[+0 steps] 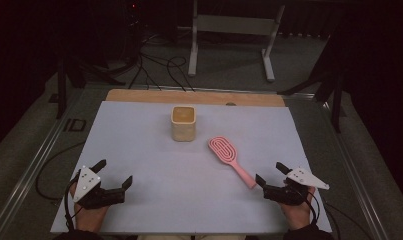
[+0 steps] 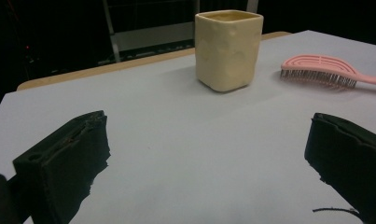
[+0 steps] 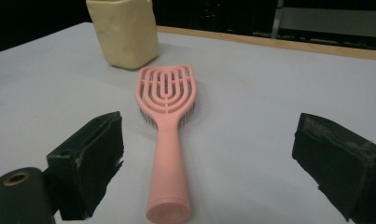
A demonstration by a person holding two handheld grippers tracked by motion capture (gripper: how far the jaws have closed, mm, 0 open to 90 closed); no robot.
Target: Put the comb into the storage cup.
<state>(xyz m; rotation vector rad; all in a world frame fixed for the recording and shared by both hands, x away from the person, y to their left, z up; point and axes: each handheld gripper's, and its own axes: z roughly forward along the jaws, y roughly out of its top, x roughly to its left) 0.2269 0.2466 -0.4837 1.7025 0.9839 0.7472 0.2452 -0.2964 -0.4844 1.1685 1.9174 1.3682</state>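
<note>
With both jaw pairs spread and empty, my right tool (image 1: 272,176) sat lined up on the pink hairbrush (image 3: 166,135) beside the cream cup (image 1: 183,123) on the pale surface (image 1: 154,150), my left tool (image 1: 114,172) idle, so next probably came pinching its handle.

No text, label, brand or number can be read anywhere. The cup (image 2: 229,49) and the brush (image 3: 166,135) are plain, with only moulded dimples and slots on them. The table (image 1: 139,150) sheet is blank; the dark background is perhaps too dim to show any sign.
</note>
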